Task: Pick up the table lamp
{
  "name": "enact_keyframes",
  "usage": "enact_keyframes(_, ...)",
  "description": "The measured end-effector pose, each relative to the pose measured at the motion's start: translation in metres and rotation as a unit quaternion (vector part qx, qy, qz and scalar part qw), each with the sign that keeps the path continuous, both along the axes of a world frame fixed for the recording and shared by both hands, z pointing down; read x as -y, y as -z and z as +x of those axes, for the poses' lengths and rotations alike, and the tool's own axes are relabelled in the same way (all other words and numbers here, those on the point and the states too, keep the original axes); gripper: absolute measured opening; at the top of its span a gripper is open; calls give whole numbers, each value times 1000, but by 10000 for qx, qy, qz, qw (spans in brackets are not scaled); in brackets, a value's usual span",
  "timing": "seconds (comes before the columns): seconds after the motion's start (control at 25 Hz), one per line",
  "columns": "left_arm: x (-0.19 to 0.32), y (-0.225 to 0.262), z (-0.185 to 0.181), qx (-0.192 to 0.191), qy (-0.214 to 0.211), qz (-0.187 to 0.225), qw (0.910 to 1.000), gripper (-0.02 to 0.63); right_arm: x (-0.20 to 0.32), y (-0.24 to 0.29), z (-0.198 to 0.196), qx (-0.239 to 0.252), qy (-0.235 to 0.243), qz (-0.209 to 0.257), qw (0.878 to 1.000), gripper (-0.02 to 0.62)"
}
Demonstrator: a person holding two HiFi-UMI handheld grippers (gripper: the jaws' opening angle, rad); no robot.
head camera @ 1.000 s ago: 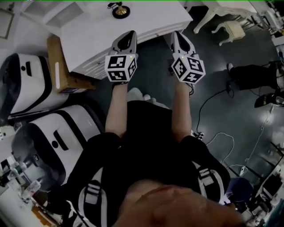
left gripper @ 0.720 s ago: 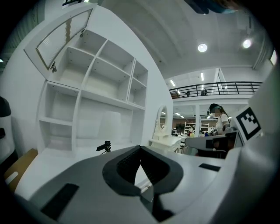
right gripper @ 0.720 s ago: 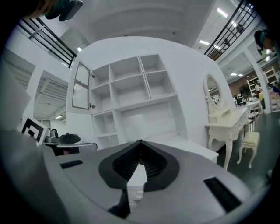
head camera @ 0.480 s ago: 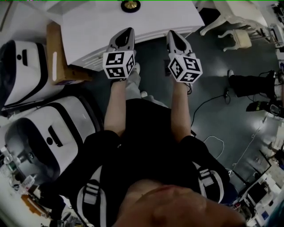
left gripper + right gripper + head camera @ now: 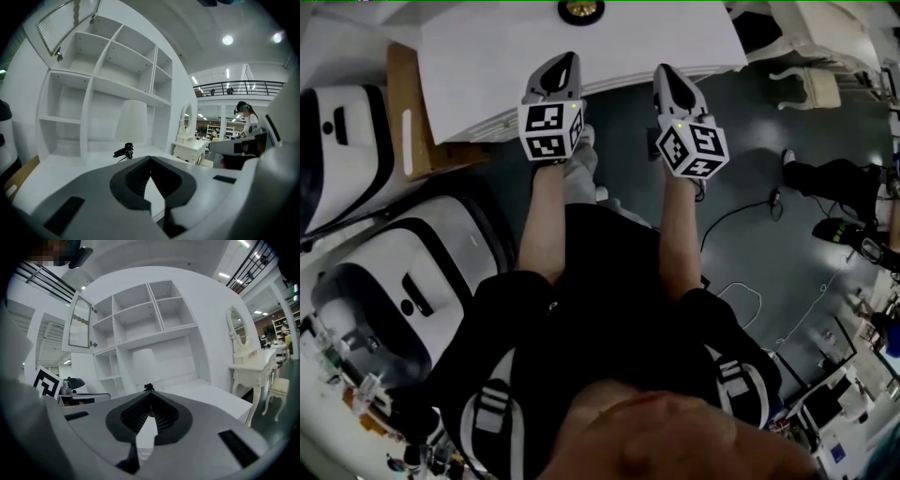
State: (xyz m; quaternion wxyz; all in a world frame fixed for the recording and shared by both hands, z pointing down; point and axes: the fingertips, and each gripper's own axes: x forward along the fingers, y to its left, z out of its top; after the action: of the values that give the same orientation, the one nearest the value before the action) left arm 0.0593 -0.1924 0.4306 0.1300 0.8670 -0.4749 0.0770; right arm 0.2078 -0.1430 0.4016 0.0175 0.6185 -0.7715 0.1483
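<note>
table lamp [image 5: 580, 11] sits beyond left gripper [image 5: 565, 59] and right gripper [image 5: 666, 71], fingers [image 5: 133, 180] pressed together.

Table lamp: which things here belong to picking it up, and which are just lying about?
Part of the job:
- table lamp
- white desk it stands on
- left gripper and right gripper, fingers shut, holding nothing

Just lying about:
- cardboard box
- white rounded machines
- floor cables
- white chair
</note>
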Motion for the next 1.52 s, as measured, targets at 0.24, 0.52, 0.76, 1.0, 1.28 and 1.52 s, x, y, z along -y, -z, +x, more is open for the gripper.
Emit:
enact_keyframes(0.24, 26, -11, 7, -15, -80, 31, 10000, 9, 29, -4, -18, -450, 258, 86, 9986, 18)
enact_keyframes(0.52, 59, -35, 9, -20, -124, -93, 9999, 9, 60, -25, -26, -437, 459, -127, 9979, 20)
enact_keyframes(0.76, 93, -61, 13, 27, -98, -212, 9997, 9, 79, -48, -20, -505, 438, -441, 9968, 20)
enact_keyframes(1.0, 118, -81, 33, 17, -331, -354, 9988, 11, 98, -64, -8, -604, 461, -718, 9945, 18)
enact_keyframes(1.28, 150, -113, 44, 102, -390, -478, 9980, 39, 119, -82, -3, -734, 544, -985, 9909, 18)
enact_keyframes(1.52, 181, -130, 59, 255, -444, -444, 9977, 117, 135, -90, 12, -815, 464, -1143, 9890, 18)
